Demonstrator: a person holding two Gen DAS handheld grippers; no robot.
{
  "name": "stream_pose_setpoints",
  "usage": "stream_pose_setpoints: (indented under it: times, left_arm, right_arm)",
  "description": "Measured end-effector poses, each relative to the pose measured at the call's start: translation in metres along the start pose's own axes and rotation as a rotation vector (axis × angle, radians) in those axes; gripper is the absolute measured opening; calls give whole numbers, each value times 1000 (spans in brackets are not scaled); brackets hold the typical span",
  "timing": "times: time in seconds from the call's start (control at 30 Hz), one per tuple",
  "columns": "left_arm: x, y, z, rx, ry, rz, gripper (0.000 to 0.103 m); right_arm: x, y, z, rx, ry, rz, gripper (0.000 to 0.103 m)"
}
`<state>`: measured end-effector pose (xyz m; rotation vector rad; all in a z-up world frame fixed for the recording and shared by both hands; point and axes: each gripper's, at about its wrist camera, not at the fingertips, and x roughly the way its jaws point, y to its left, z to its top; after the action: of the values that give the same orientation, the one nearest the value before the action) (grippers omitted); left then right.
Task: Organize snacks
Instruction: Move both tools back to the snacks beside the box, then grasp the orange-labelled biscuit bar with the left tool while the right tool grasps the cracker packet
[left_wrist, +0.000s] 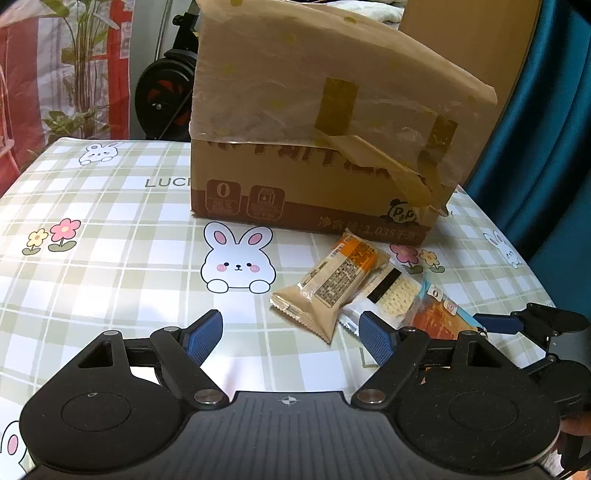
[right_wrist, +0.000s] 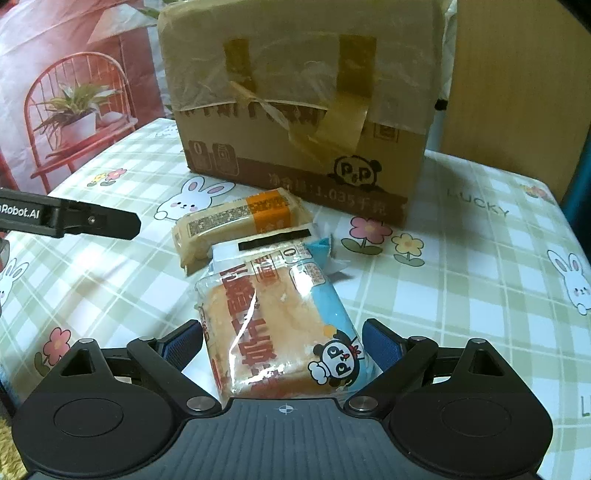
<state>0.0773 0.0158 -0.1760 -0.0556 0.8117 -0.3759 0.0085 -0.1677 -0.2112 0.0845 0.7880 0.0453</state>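
Observation:
Three snack packs lie in a pile on the checked tablecloth before a taped cardboard box (left_wrist: 314, 155) (right_wrist: 299, 110). A tan and orange pack (left_wrist: 332, 280) (right_wrist: 240, 221) lies nearest the box. A white cracker pack (left_wrist: 388, 291) (right_wrist: 273, 240) lies under it. A blue and orange panda cake pack (right_wrist: 280, 325) (left_wrist: 436, 317) lies nearest me. My right gripper (right_wrist: 282, 343) is open, its blue pads on either side of the panda pack without pressing it. My left gripper (left_wrist: 291, 336) is open and empty, left of the pile.
The box stands at the back middle of the table (left_wrist: 92, 258), its top covered with plastic and tape. The table's right edge meets a teal curtain (left_wrist: 546, 147). A wooden panel (right_wrist: 517, 92) stands behind right. A printed sheet (right_wrist: 74, 92) hangs at the left.

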Motion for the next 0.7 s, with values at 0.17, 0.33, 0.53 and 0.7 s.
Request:
stream_pose_setpoints:
  times: [0.17,0.33,0.53,0.7]
  left_arm:
    - [1,1,-1,-8,8,9,82]
    - [2,2,-1,-9,11,10,82]
    - [7,-3,0,0,21,2,82]
    - [12,-5,1,6,29,-2,82]
  right_arm:
    - [2,-13,0,17,-12,-36,92]
    - [0,-41,-3,86,-30,-104,92]
    - [3,-59,-5,101,-33,-155,92]
    - [5,-58,-5,81,-32,-162,92]
